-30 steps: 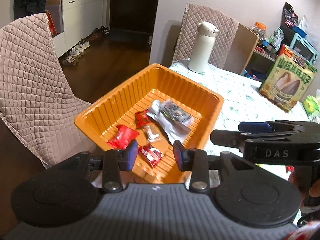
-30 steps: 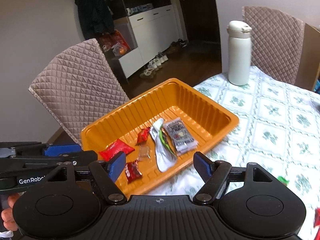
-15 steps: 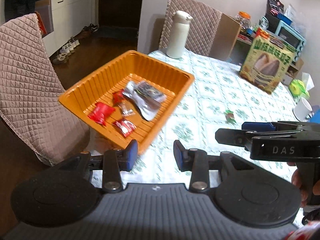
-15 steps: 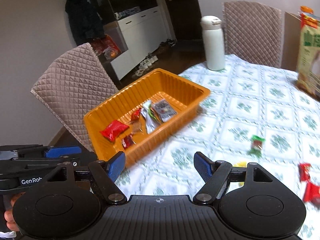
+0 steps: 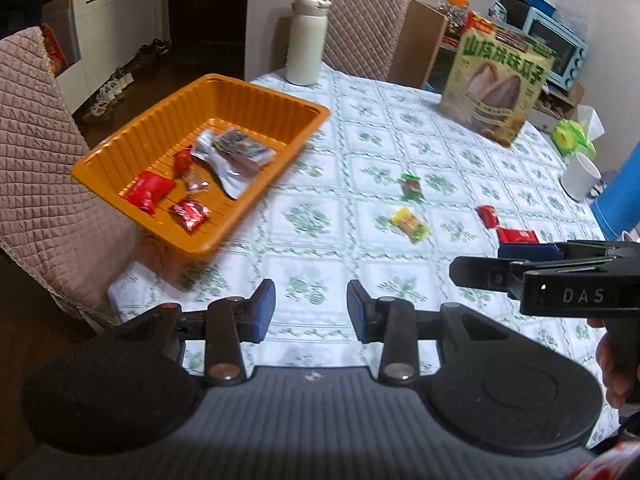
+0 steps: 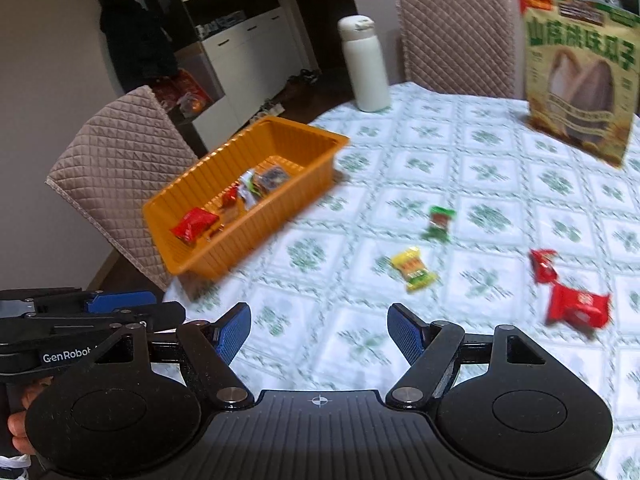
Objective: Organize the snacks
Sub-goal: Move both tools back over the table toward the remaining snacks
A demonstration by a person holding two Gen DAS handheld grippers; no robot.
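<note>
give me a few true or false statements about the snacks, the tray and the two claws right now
1. Both the left claw and the right claw are open and hold nothing. True.
2. The orange tray is empty. False: several snack packets lie in it.
3. A yellow snack lies on the tablecloth, outside the tray. True.
4. The white bottle lies on its side. False: it stands upright.
5. The green snack sits inside the tray. False: it is on the tablecloth.
</note>
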